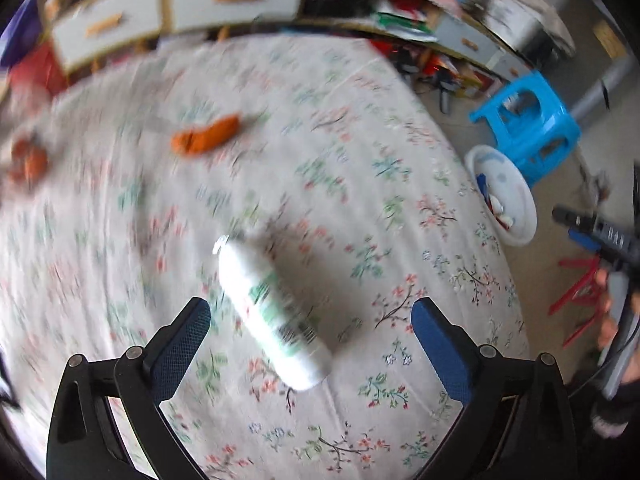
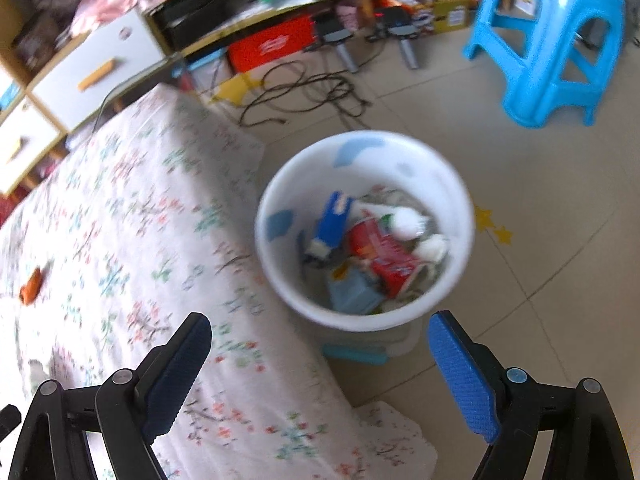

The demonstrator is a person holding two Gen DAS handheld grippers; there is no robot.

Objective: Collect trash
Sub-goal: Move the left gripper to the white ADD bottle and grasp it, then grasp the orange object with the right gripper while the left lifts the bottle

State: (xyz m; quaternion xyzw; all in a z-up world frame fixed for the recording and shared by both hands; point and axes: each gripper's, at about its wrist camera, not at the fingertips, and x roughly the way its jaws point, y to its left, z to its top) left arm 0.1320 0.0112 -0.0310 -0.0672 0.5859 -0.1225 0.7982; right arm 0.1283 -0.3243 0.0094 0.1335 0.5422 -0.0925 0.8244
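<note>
A white bottle with green print [image 1: 274,314] lies on the floral-sheeted bed [image 1: 360,160], between and just beyond my open left gripper's [image 1: 311,312] fingers. An orange wrapper [image 1: 206,136] lies farther back on the bed; it also shows in the right wrist view [image 2: 31,283]. Another orange-brown item [image 1: 28,160] lies at the far left. A white trash bucket [image 2: 276,184] stands on the floor beside the bed, holding several pieces of trash, among them a red packet [image 2: 384,258]. My right gripper [image 2: 320,328] is open and empty above the bucket's near rim; it shows at the right of the left view [image 1: 592,228].
A blue plastic stool [image 2: 548,40] stands on the tiled floor beyond the bucket [image 1: 520,184]. Cables [image 2: 312,92] lie on the floor by a low shelf with drawers [image 2: 92,68] and boxes. The bed edge [image 2: 280,320] runs between gripper and bucket.
</note>
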